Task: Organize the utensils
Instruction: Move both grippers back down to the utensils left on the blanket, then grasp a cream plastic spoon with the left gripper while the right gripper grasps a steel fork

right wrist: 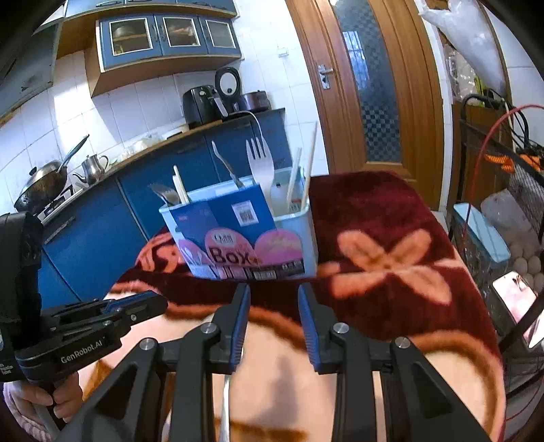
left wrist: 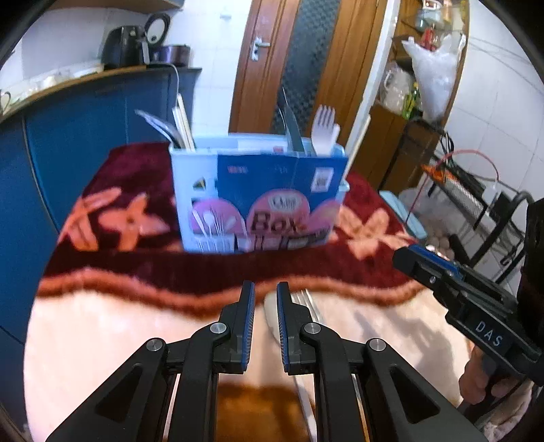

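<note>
Utensil box [left wrist: 258, 193] beyond both jaws

Home kitchen, blue cabinets [right wrist: 170, 32], wok [right wrist: 42, 185], probably air fryer [right wrist: 199, 105]

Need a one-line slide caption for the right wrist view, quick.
Right gripper, jaws apart and empty, faces the utensil box holding a white fork and chopsticks on a floral blanket.

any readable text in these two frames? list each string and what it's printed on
"Box" – front label of the utensil box, large letters in the pink panel.
"DAS" – strip on the body of the right gripper, seen from the left wrist view.
"GenRobot.AI" – body of the left gripper, seen from the right wrist view.
Too blurred to read: the logo above "Box", the QR code patch, the small print along the label's bottom edge.
</note>
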